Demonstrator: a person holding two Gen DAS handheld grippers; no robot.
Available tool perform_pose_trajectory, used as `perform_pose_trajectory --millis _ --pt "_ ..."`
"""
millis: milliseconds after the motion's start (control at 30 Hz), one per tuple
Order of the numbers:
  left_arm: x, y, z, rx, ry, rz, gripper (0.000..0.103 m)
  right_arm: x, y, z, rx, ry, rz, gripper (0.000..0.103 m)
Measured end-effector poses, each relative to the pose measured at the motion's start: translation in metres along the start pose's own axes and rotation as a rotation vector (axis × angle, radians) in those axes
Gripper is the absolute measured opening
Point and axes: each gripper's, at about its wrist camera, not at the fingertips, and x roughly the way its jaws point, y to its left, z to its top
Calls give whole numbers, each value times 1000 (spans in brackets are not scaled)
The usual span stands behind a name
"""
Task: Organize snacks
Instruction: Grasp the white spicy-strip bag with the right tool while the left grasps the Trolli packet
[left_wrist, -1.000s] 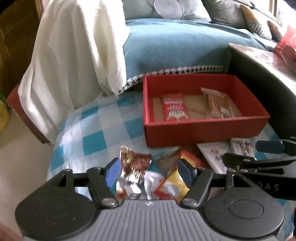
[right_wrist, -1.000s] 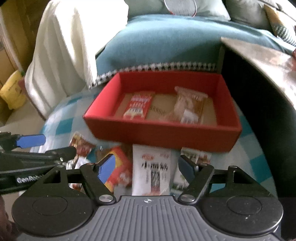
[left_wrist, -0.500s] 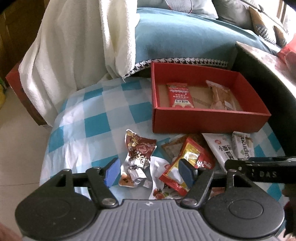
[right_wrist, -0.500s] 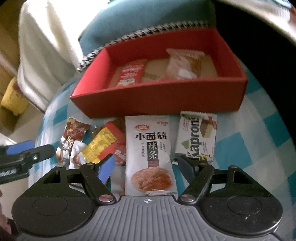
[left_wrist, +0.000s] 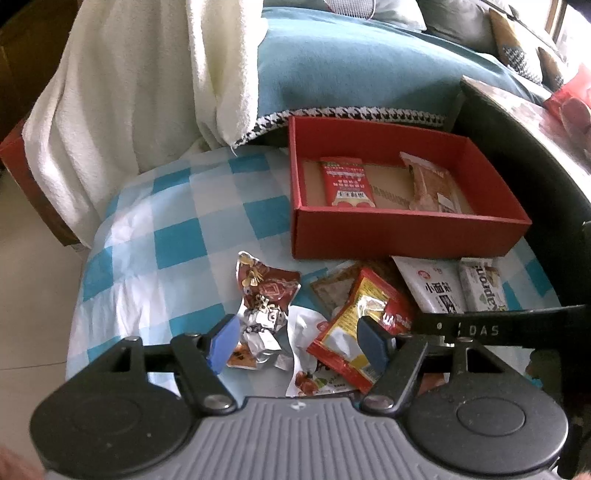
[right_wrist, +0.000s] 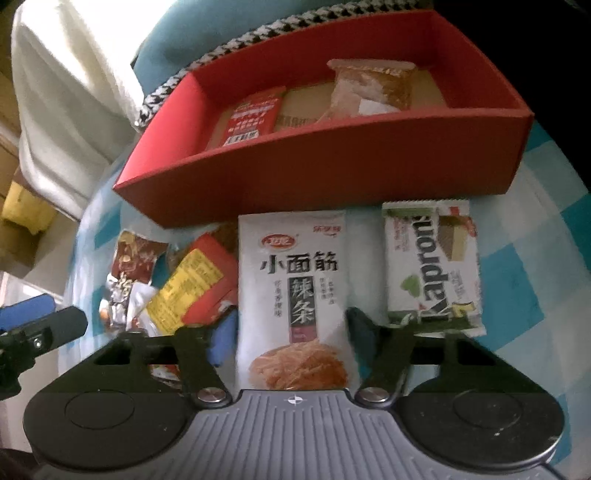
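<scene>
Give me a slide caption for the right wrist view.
Open right tongs straddle the white snack packet lying before the red box.

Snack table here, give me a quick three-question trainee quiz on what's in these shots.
1. How many packets lie inside the red box?
2. True or false: the right gripper straddles the white spicy-strip packet, jaws open.
3. Which packet lies right of the white one: A green wafer packet, B foil packet?

Key: 1. Two. 2. True. 3. A.
</scene>
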Motion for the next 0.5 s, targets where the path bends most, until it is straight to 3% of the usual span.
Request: perform_pose_trajectory --millis 200,300,500 --pt "8 -13 -4 51 19 -8 65 -13 3 -3 -52 -11 7 54" --pt "18 -28 -7 113 29 -16 71 -32 -1 -4 -65 -45 4 54" --pt "54 -64 -3 252 51 30 71 -42 -19 -13 -73 -34 -52 54"
